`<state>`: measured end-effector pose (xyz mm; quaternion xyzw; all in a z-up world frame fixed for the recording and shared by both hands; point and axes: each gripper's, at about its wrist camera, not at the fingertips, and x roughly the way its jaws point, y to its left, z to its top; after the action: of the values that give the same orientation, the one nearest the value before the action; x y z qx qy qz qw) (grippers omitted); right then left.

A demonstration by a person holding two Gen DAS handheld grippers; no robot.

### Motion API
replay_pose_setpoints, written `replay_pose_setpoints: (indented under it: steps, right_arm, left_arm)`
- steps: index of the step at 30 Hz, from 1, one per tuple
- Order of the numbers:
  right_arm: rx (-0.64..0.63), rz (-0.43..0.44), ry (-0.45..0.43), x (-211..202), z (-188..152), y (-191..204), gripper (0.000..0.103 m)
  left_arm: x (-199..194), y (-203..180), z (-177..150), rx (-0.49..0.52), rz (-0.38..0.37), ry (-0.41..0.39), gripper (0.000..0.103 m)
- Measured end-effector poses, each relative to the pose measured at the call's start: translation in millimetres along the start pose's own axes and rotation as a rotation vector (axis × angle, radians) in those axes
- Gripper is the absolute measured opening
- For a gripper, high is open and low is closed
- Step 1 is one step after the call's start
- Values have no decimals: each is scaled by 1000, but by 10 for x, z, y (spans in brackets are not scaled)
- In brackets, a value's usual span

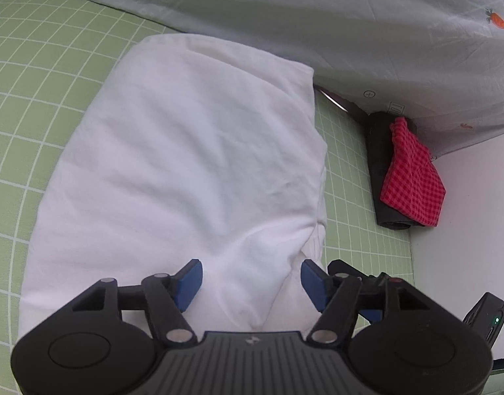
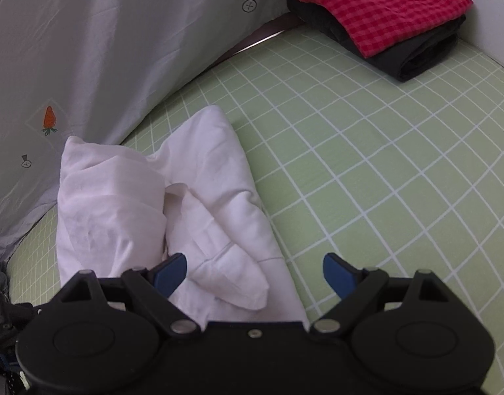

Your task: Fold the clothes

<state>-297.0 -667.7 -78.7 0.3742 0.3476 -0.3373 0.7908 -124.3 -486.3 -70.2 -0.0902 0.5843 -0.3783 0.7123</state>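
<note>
Cloth fills the middle of the left wrist view: a white garment (image 1: 186, 164), folded into a broad pad, spreads from the upper centre of the frame down to the left gripper (image 1: 251, 283) at the bottom edge. That gripper's blue pads (image 1: 189, 283) stand apart, with a rounded bulge of the white fabric lying between them; the pads do not press on it, so nothing is held. At the right of this frame a red checked cloth (image 1: 413, 177) lies on top of a folded dark garment (image 1: 377, 164), well apart from the white one. In the right wrist view the white garment (image 2: 199, 204) lies in the lower left of the frame, bunched in soft rolls, its near end between and just ahead of the right gripper (image 2: 254, 275), whose jaws are spread wide and grip nothing; the left pad sits just beside the fabric. The surface under everything is a pale green sheet with a white grid (image 2: 367, 164). A light grey cloth printed with small carrots (image 2: 104, 49) hangs along the upper left, and the red checked cloth sits in the upper right corner.
</note>
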Motion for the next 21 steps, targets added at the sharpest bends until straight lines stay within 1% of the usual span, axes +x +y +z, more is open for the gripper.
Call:
replay_pose_setpoints:
  steps: [2,3,5,6,8,9,10,11,13,14,15,16,17,18,21]
  right_arm:
    - [-23,15,-9,-18,1,129,90]
    - [-33,26,-11,-20,-6,197,90]
    - [-50,55,-9,-6,-27,332,90]
    - [-57,72,-5,13,-38,398,90]
    - [-81,103,1,69,-67,537,90]
    - [-98,121,2,100,-74,607,90]
    - [-116,147,7,150,-77,689,90]
    - [-126,171,14,201,-75,754,90]
    - [-123,202,39,340,-56,841,85]
    - [-118,216,56,414,-44,877,73]
    - [-115,228,79,484,-30,914,48]
    - [-118,234,94,516,-13,946,36]
    - [-132,243,90,492,5,979,23]
    - [-163,258,75,420,14,1019,16]
    - [-277,315,20,149,27,1145,8]
  left_arm:
    - [-158,33,3,2,15,-41,68]
    - [-215,53,9,-1,34,-62,70]
    - [-286,115,36,-12,110,-96,74]
    - [-308,168,62,-22,167,-101,75]
    - [-318,285,86,-47,261,-91,76]
    - [-297,336,95,-56,295,-82,76]
    - [-347,470,86,-63,306,-73,76]
    - [-370,565,80,-76,301,-68,76]
    - [-386,658,78,-110,281,-62,77]
    - [-399,680,81,-115,276,-62,77]
    - [-412,700,83,-120,271,-62,77]
    - [-407,691,92,-116,273,-67,77]
    - [-412,680,104,-111,276,-74,77]
    - [-416,669,115,-107,280,-82,77]
    - [-419,660,129,-112,279,-97,78]
